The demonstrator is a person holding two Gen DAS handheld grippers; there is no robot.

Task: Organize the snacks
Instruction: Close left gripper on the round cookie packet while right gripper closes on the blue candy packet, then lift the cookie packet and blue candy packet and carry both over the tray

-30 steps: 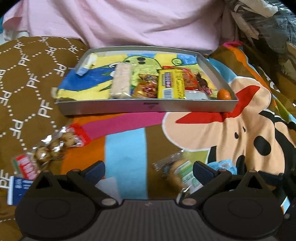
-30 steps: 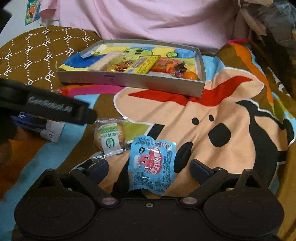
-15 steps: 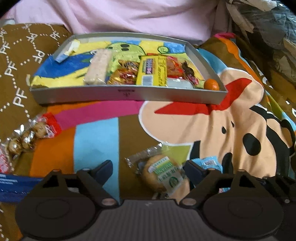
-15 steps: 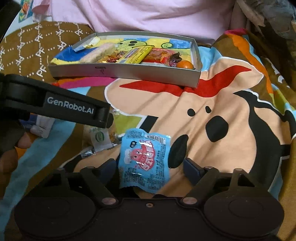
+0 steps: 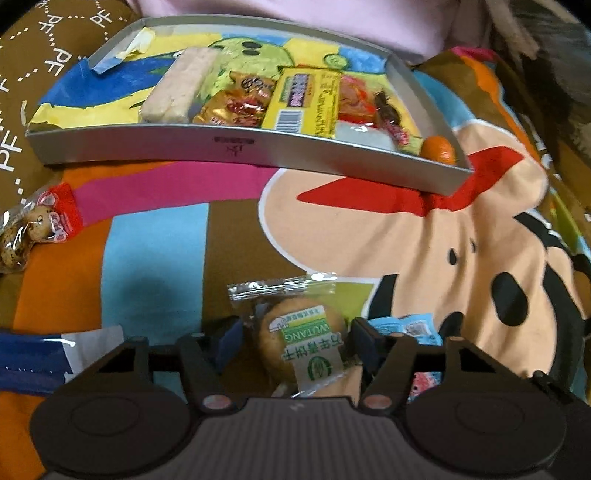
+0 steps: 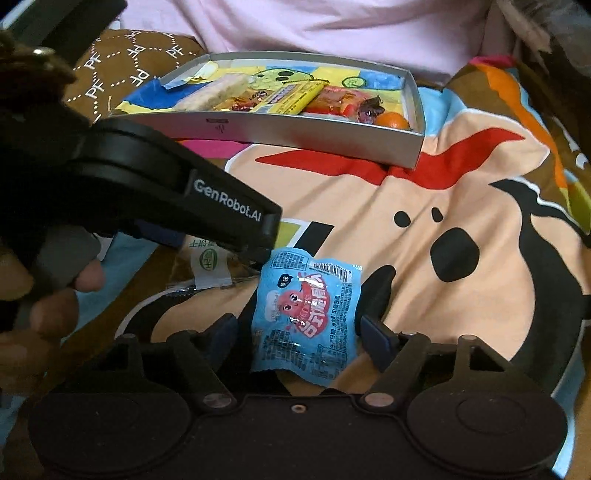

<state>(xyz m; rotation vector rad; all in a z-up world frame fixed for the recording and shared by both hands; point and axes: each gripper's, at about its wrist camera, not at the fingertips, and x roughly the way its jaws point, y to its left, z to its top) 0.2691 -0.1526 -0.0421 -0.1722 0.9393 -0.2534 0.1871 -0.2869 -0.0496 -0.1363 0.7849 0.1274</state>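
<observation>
A round cookie in a clear wrapper with a green label lies on the cartoon blanket between the fingers of my left gripper. Its jaws are closing, and a small gap still shows at the left pad. A light blue snack packet with a red figure lies between the fingers of my right gripper. Those jaws are closing too, with space on both sides of the packet. The grey tray sits further back and holds several snacks, among them a yellow packet and a small orange.
A clear bag of speckled brown snacks and a blue and white packet lie at the left. In the right wrist view, the left gripper's black body and the hand holding it fill the left side. Pink cloth lies behind the tray.
My left gripper moved forward and down until the cookie packet came between its fingers, and its jaws narrowed. The right jaws narrowed around the blue packet, which stayed put.
</observation>
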